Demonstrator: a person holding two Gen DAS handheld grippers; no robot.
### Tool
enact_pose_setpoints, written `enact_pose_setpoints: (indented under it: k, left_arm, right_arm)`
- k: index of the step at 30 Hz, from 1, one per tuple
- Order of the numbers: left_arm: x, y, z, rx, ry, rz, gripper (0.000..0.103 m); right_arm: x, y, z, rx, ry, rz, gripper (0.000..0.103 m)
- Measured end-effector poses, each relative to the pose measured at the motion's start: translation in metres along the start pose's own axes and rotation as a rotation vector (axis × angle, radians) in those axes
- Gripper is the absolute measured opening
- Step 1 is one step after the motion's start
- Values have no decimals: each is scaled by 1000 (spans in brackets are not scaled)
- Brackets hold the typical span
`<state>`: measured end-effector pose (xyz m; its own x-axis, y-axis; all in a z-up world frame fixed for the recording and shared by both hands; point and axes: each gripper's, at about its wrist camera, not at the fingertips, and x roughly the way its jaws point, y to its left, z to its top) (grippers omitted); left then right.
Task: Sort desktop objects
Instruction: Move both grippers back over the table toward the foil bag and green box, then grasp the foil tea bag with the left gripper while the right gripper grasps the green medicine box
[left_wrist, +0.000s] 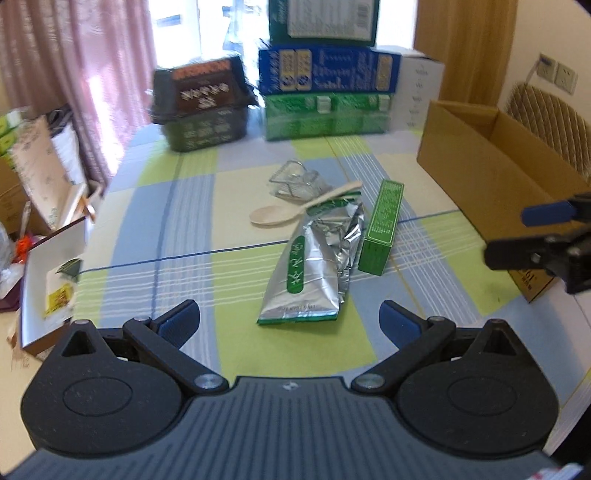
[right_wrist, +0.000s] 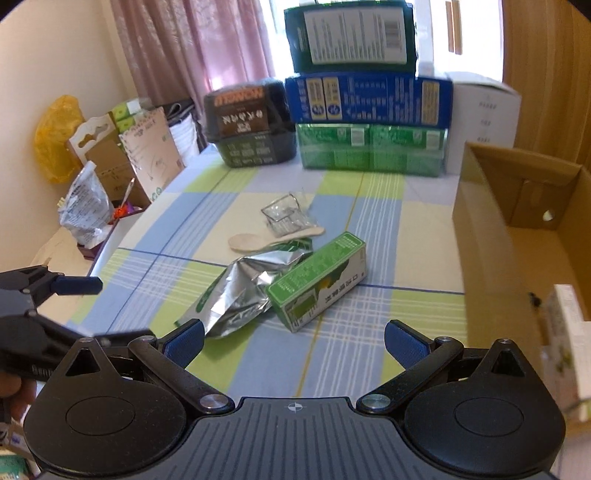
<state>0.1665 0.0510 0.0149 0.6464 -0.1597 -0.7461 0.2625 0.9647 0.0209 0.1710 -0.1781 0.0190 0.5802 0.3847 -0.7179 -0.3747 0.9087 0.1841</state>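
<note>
Desktop objects lie clustered at the centre of the checked tablecloth (left_wrist: 155, 206): a crumpled silver foil pouch (left_wrist: 314, 266) with green labelling, a slim green carton (left_wrist: 382, 227) just beside it on its right edge, a pale plastic spoon (left_wrist: 295, 210) whose handle rests across the pouch's top, and a small wire basket (left_wrist: 295, 181) behind the spoon. In the right wrist view the same group sits mid-frame, the green carton (right_wrist: 317, 284) lying across the foil pouch (right_wrist: 240, 291), the spoon (right_wrist: 266, 240) and wire basket (right_wrist: 286, 218) beyond. At the top of the frame stands a stack of green and blue boxes (left_wrist: 328, 70) with a dark tub (left_wrist: 203, 107) to its left. An open cardboard box (left_wrist: 491, 173) fills the right side of the left wrist view; in the right wrist view this cardboard box (right_wrist: 517, 229) runs down the right edge. The left gripper (left_wrist: 290, 325) hangs low in frame, jaws spread wide and holding nothing, the pouch's near end just ahead of them. The right gripper (right_wrist: 293, 339) likewise has its jaws parted wide and empty, near the carton's end.
</note>
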Motion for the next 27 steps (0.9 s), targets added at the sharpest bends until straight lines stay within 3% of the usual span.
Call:
enact_pose_setpoints:
  k: [12, 17, 20, 24, 27]
  left_arm:
    - [71, 9, 22, 102, 69, -44, 102]
    - [84, 13, 25, 100, 66, -57, 102]
    - [89, 13, 25, 107, 67, -69, 102]
    - [93, 11, 24, 114, 72, -79, 102]
    - [94, 8, 22, 120, 75, -81, 102]
  right_arm:
    - [97, -16, 35, 87, 92, -18, 99]
    - [120, -17, 34, 72, 135, -22, 85]
    - [124, -21, 30, 55, 156, -19, 73]
    - [115, -28, 23, 21, 173, -35, 48]
    - [106, -33, 18, -10, 177, -50, 38]
